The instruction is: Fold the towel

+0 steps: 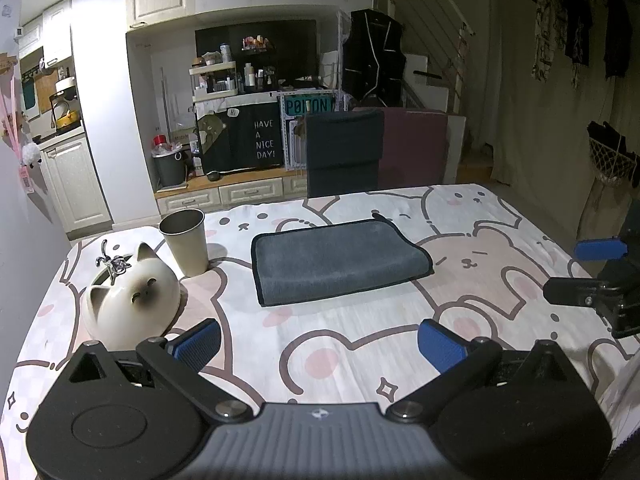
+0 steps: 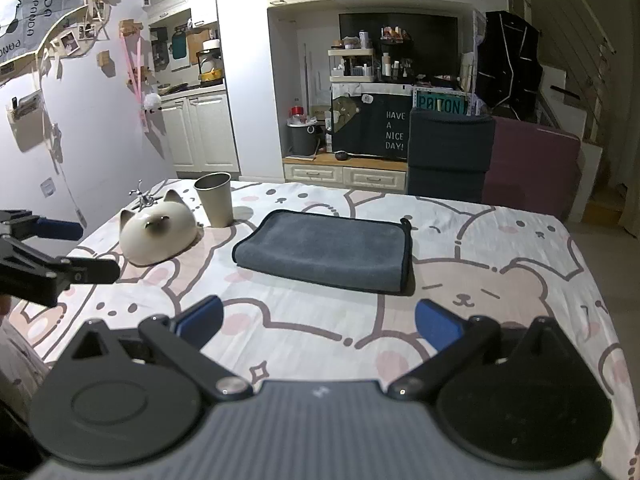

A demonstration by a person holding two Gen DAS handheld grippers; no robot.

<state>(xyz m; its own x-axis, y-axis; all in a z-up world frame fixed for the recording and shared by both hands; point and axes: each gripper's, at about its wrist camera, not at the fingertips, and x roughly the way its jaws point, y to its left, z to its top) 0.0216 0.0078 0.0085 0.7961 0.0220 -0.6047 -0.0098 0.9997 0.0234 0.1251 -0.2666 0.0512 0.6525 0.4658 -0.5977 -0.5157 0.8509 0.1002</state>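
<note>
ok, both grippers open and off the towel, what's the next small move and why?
Probably none beyond backing away: the grey microfibre towel already lies folded in a neat rectangle on the bear-print tablecloth. The left gripper and right gripper are both open, holding nothing, short of its near edge.

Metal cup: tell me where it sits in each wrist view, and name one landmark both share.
Left wrist view: the metal cup stands upright left of centre, between the cat-shaped bowl and the folded grey towel.
Right wrist view: the metal cup stands upper left of centre, behind the towel's left end, right of the cat-shaped bowl.
Shared landmark: the black "HAVE A NICE DAY!" cloth behind the table.
</note>
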